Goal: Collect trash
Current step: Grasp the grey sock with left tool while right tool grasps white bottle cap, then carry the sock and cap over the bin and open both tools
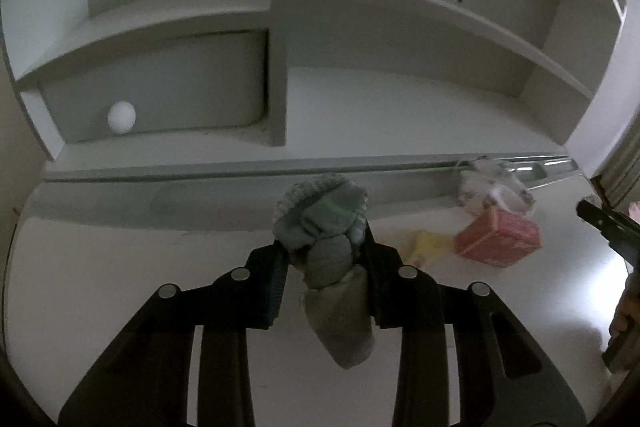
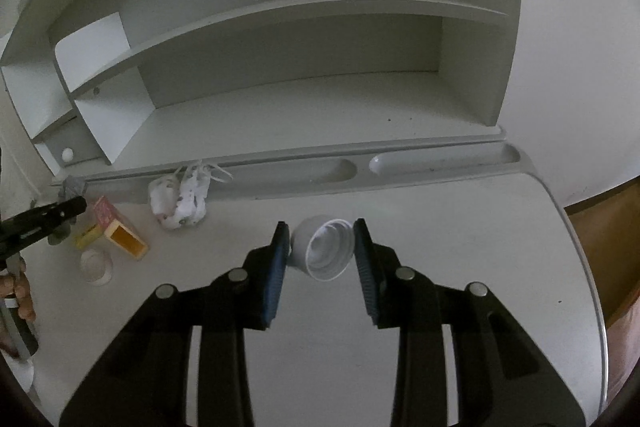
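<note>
My left gripper (image 1: 322,247) is shut on a bunched grey-green cloth, like a sock (image 1: 332,267), which hangs down between the fingers above the white desk (image 1: 120,259). In the right wrist view, my right gripper (image 2: 321,227) is shut on a white plastic cap (image 2: 324,251), its hollow side facing the camera, pads touching both sides. On the desk lie a pink box with an open orange end (image 2: 120,231), a yellow scrap (image 2: 86,235), a small white lid (image 2: 96,267) and a crumpled white bag (image 2: 180,203). The left gripper (image 2: 76,206) shows at that view's left edge.
A white shelf unit (image 2: 280,15) stands at the back of the desk, with a drawer and its round white knob (image 1: 121,117) at the left. Shallow tray hollows (image 2: 440,163) run along the shelf's foot. The desk's right edge (image 2: 584,267) curves away; a hand (image 2: 20,295) holds the left tool.
</note>
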